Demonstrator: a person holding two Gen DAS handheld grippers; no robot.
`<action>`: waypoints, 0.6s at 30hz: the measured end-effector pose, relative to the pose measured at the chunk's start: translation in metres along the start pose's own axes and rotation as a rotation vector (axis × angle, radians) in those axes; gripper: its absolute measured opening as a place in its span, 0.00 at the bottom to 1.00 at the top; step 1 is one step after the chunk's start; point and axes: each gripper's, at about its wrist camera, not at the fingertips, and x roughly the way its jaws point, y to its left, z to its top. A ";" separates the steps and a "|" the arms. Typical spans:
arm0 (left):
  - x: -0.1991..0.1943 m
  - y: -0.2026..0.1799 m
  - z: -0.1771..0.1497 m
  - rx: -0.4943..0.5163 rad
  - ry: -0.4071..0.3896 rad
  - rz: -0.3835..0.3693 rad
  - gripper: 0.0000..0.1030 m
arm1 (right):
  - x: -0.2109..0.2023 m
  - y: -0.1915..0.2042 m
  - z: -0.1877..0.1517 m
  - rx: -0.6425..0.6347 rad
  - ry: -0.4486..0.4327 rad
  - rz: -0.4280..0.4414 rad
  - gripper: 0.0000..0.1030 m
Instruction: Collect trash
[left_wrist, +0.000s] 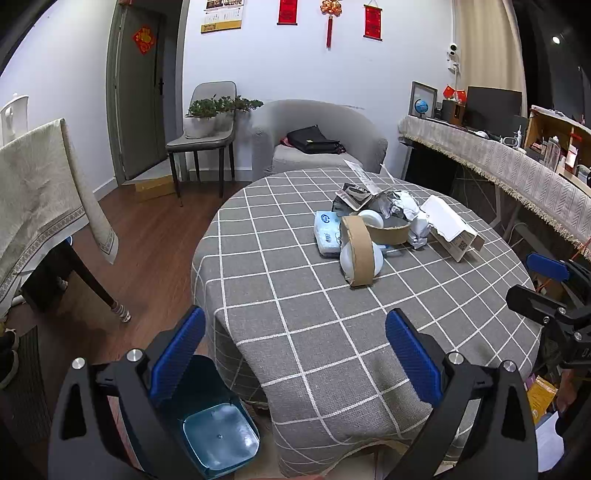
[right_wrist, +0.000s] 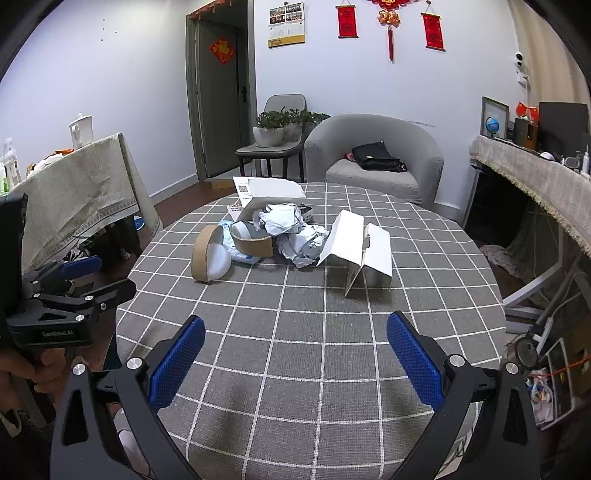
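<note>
A pile of trash lies on the round table with the grey checked cloth (left_wrist: 314, 332) (right_wrist: 295, 350): a cardboard tape ring (left_wrist: 358, 254) (right_wrist: 203, 254) leaning on a white cup, a second cardboard ring (left_wrist: 391, 230) (right_wrist: 255, 243), crumpled paper (left_wrist: 406, 208) (right_wrist: 295, 236), a blue tissue pack (left_wrist: 327, 232) and white cardboard boxes (left_wrist: 448, 225) (right_wrist: 358, 247). A blue bin (left_wrist: 218, 428) stands on the floor at the table's near left edge. My left gripper (left_wrist: 295, 350) is open and empty above the table's near edge. My right gripper (right_wrist: 295, 350) is open and empty, short of the pile.
A grey armchair (left_wrist: 317, 125) with a black bag stands behind the table. A chair with potted plants (left_wrist: 207, 122) is by the door. A cloth-covered table (left_wrist: 37, 192) is at the left, a long cluttered desk (left_wrist: 498, 147) at the right.
</note>
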 end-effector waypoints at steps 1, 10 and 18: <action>0.000 0.001 0.000 -0.002 0.001 -0.002 0.97 | 0.000 0.000 0.001 0.000 -0.001 0.000 0.97; -0.001 -0.001 0.000 0.004 0.000 0.001 0.97 | 0.000 0.000 0.000 -0.002 -0.004 -0.002 0.97; -0.001 0.000 0.000 0.004 0.000 0.000 0.97 | 0.000 0.001 0.000 -0.010 0.000 0.001 0.97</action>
